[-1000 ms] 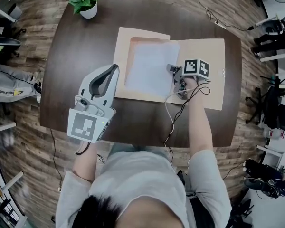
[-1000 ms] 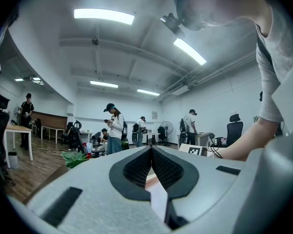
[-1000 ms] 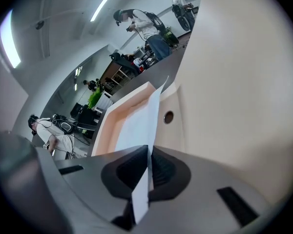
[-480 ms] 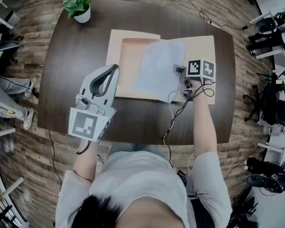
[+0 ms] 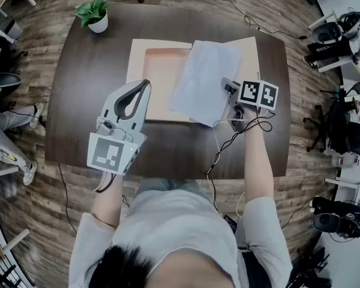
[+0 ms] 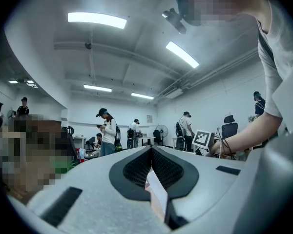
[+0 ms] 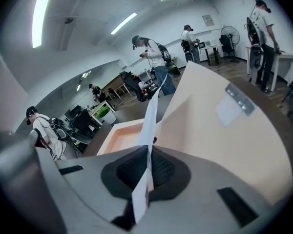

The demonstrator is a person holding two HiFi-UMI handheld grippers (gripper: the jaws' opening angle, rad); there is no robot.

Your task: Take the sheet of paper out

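head view: the right gripper (image 5: 227, 89) is clamped on the near right edge of the sheet of paper (image 5: 205, 83). the sheet is held tilted above the open folder (image 5: 161, 77) on the table (image 5: 84, 107). from the fingers it spreads away to the left and far side, with its long axis running from the near edge toward the far one, a little aslant to the folder. the left gripper (image 5: 145, 86) hovers with its tips over the folder's near left part, beside the sheet and not touching it. right gripper view: the pads are pressed together on the sheet, seen edge-on, rising straight ahead of the jaws; the folder's shallow pocket lies beyond and to the left, its flap to the right. left gripper view: the jaws are drawn together on nothing that i can make out; a pale sliver shows in the gap behind the pads, likely the folder seen through it. the right hand's marker cube (image 6: 203, 139) sits off to the right. judgement: the right hand has the sheet, so clearing it means drawing it up and rightward, away from the pocket.
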